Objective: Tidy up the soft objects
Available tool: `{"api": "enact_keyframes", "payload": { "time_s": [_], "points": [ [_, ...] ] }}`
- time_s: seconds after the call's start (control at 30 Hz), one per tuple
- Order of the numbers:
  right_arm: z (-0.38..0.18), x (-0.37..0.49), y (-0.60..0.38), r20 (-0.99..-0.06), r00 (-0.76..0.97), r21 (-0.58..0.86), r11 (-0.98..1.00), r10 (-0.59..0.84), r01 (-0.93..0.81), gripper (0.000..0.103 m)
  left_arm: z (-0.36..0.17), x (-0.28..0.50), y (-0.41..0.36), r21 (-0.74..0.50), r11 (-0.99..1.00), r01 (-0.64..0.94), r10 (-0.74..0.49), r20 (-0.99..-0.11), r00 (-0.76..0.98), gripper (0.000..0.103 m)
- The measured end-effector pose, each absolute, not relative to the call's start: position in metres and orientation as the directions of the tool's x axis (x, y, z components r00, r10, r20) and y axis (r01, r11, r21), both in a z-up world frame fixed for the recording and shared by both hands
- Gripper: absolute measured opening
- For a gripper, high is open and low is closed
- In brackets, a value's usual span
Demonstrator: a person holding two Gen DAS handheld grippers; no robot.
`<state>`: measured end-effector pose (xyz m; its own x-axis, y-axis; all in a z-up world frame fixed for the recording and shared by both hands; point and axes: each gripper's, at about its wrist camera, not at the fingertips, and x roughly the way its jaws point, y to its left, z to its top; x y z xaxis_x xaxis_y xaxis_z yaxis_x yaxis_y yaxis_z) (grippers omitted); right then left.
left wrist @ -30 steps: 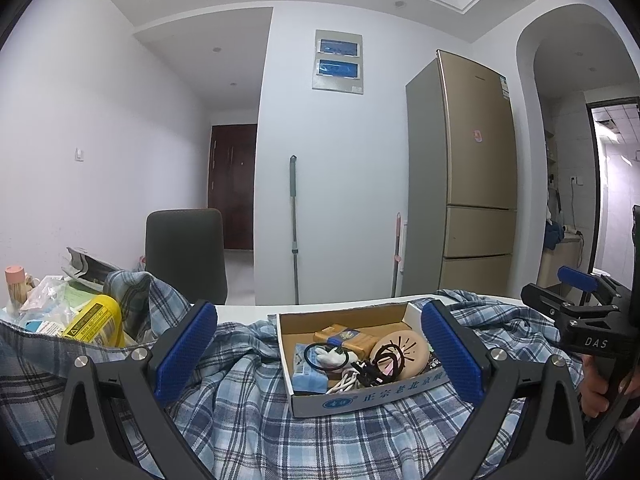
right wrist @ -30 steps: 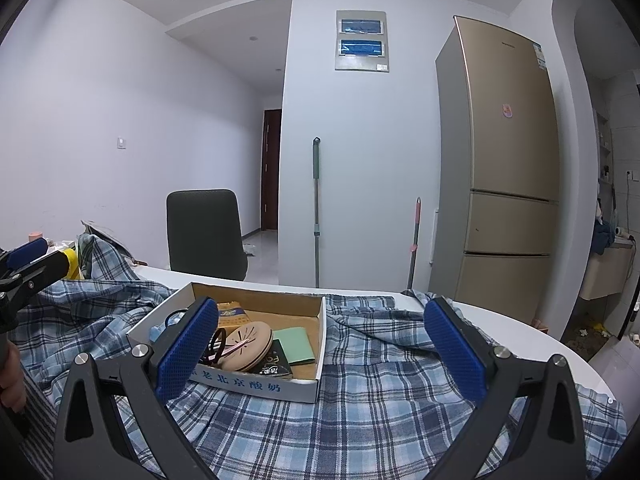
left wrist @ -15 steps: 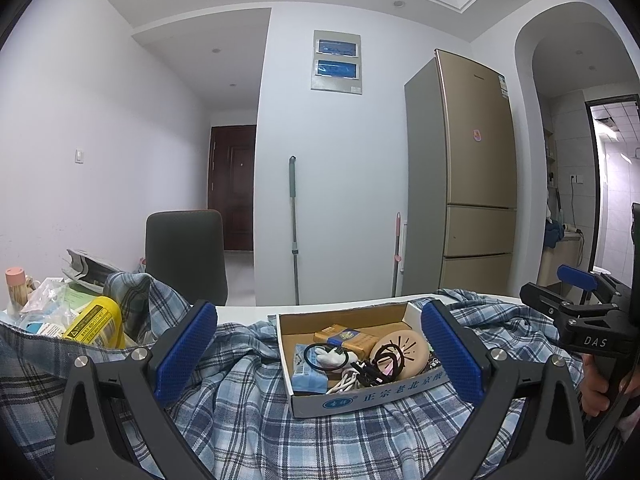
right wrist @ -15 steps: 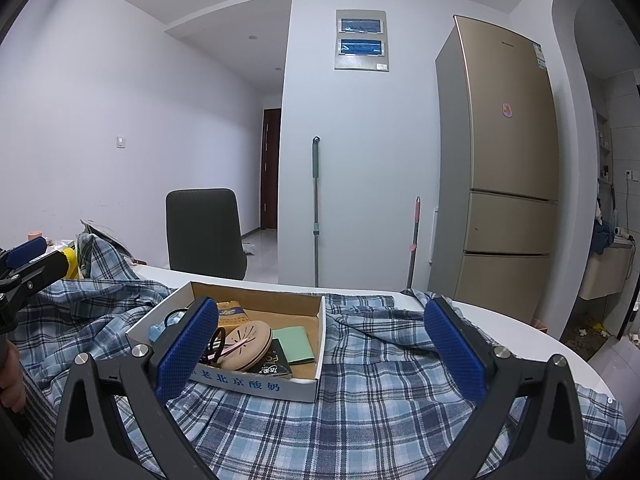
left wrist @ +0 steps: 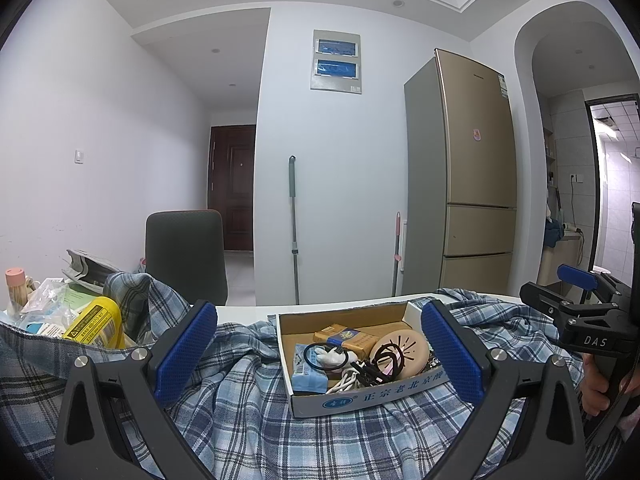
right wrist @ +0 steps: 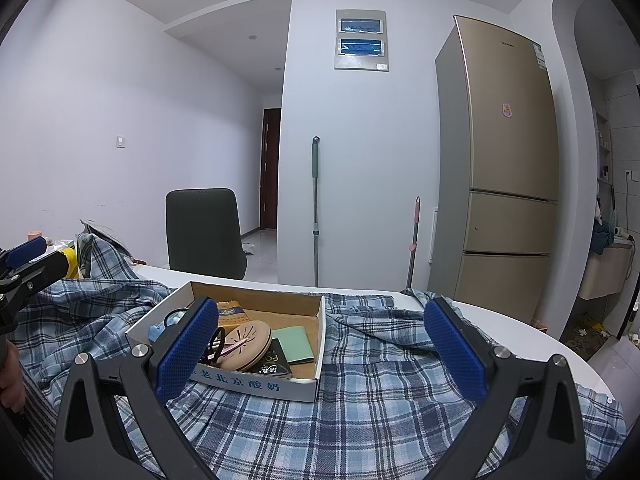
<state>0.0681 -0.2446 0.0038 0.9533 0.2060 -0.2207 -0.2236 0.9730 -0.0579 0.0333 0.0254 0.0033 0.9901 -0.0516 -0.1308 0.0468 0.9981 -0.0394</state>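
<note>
Both grippers — left gripper (left wrist: 320, 344) and right gripper (right wrist: 322, 346) — gaped wide, empty; the rumpled blue plaid cotton shirt (right wrist: 380, 412) looked limp, light — best pinched at an edge.

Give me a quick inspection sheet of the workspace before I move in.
Surface: white table, mostly under cloth.
Job's things: plaid shirt spread out, rumpled.
Clutter: open box of small items sits on the shirt; yellow bottle and bags at far left.
Grippers: left tongs and right tongs open, empty.
Cables: white cord in the box.
Surroundings: chair, fridge, mop.
</note>
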Motion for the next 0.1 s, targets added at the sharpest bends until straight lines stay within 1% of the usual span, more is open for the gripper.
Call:
{"api": "enact_keyframes", "payload": {
  "time_s": [0.1],
  "points": [
    [0.0038,0.0681,-0.2447,-0.22,0.954,-0.058,0.973,0.206,-0.223,0.103,0.0036,0.0333,0.0252,-0.038,0.998,0.047,-0.052,-0.13,0.99,0.103]
  ]
}}
